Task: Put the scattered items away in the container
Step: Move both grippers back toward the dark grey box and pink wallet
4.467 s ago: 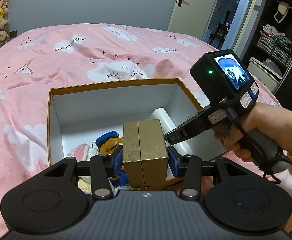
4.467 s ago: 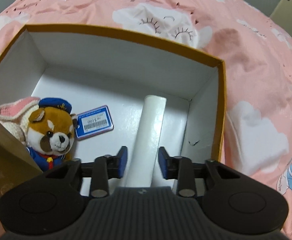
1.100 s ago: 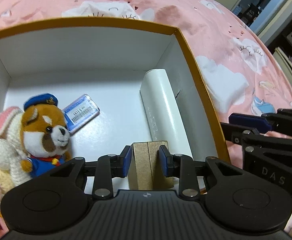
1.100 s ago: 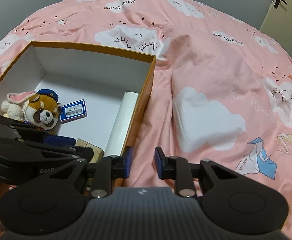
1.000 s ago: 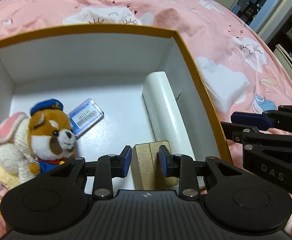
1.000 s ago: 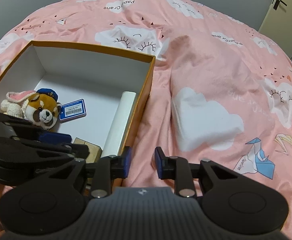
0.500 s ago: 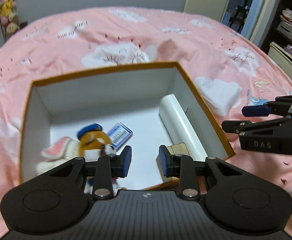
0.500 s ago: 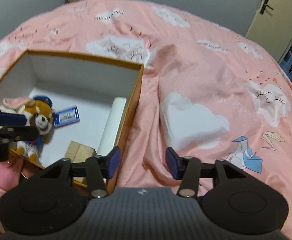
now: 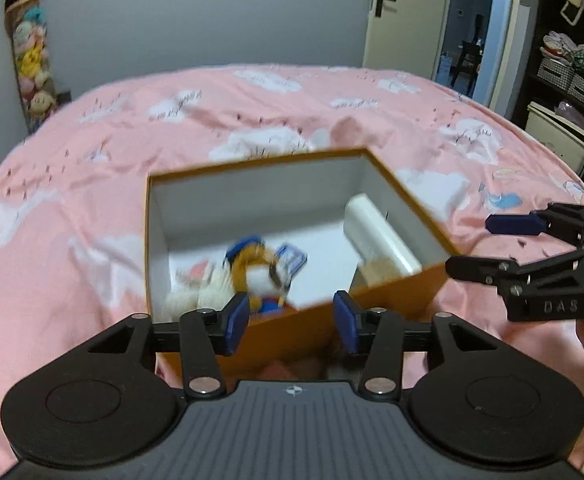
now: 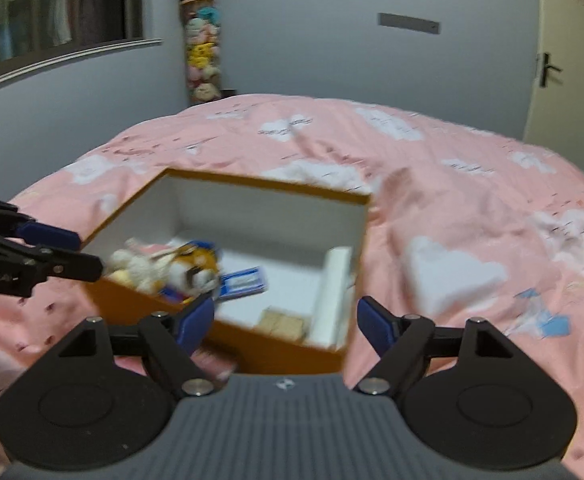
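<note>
Across the pink bedspread [image 9: 91, 184] sits the orange box [image 9: 392, 300], holding the white roll [image 9: 376, 236], plush toy [image 10: 187, 272] and gold block [image 10: 281, 324]. The left gripper [image 9: 292, 322] and right gripper [image 10: 285, 320] hang near it, jaws just opened, grasping nothing. Packing looks finished; next, check for strays

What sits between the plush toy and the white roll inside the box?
In the right wrist view, a blue tag lies between the plush toy and white roll.
</note>
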